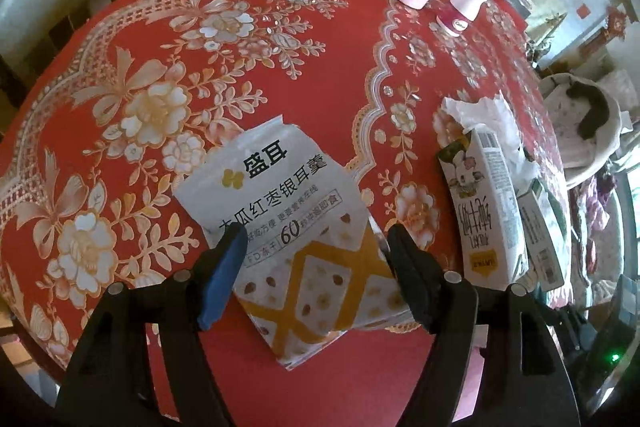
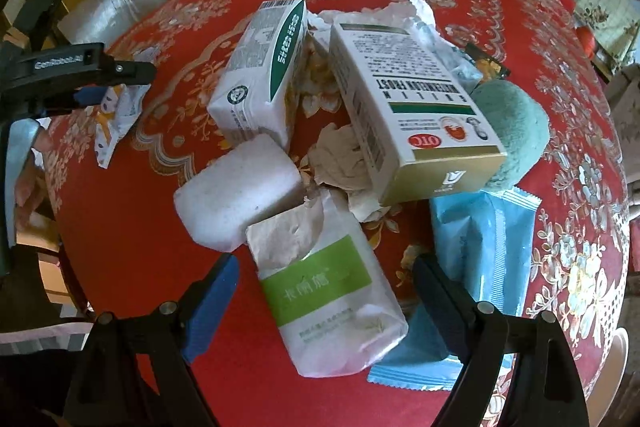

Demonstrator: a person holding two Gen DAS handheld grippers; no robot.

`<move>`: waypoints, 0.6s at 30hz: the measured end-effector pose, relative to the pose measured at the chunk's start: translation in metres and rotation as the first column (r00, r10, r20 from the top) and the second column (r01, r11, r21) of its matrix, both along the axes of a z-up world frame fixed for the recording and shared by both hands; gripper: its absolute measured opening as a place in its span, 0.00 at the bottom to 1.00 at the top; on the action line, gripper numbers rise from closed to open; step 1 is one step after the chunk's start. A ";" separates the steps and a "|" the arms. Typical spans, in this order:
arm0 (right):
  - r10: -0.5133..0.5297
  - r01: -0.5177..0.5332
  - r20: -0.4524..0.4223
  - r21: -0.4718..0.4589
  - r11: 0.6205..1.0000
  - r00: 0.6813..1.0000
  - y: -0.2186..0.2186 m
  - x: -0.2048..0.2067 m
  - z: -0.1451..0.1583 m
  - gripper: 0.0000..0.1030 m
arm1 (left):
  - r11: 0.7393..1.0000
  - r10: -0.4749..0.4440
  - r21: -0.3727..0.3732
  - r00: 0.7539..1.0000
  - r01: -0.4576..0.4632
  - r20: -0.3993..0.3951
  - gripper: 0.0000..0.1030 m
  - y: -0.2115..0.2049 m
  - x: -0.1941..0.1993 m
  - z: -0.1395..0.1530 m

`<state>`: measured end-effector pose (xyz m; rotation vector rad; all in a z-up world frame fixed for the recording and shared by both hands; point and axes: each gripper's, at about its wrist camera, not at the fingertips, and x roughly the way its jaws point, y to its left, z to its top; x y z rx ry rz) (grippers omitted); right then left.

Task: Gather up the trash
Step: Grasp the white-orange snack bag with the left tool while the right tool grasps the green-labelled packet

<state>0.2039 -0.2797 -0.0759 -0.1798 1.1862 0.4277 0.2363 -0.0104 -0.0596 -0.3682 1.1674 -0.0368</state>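
Fingers of both the left gripper (image 1: 316,239) and right gripper (image 2: 326,273) stand wide, gripping nothing; white-and-gold snack packet (image 1: 288,215) and green-labelled torn packet (image 2: 340,291) lie between them; pile uncollected, I judge.

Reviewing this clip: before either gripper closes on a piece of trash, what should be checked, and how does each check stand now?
1. Left gripper open: ok.
2. White and yellow snack packet between the left jaws: ok, it lies flat on the tablecloth, pads not pressing.
3. Right gripper open: ok.
4. Green-label wrapper lined up between the right jaws: ok.
5. Wrapper free of neighbours: not ok, its torn top lies against the white foam block, and the blue packet sits close beside it.
6. Where the trash goes: cannot tell, no bin in view.
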 end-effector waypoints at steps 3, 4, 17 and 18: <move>0.013 -0.013 0.007 -0.009 1.000 1.000 0.005 -0.002 -0.002 0.64 | 1.000 -0.024 0.016 1.000 0.024 -0.005 0.66 -0.003 -0.003 0.001; 0.018 -0.018 0.019 -0.019 1.000 1.000 0.007 -0.004 -0.001 0.53 | 0.999 -0.041 0.014 0.999 0.041 0.000 0.60 -0.005 -0.005 0.002; -0.022 0.011 0.057 0.188 0.982 0.998 -0.020 -0.020 0.044 0.33 | 0.960 -0.273 0.088 0.956 0.265 0.109 0.07 -0.039 -0.010 0.064; -0.035 0.022 0.062 0.206 0.978 0.997 -0.024 -0.021 0.049 0.33 | 0.958 -0.282 0.085 0.952 0.273 0.119 0.07 -0.040 -0.010 0.070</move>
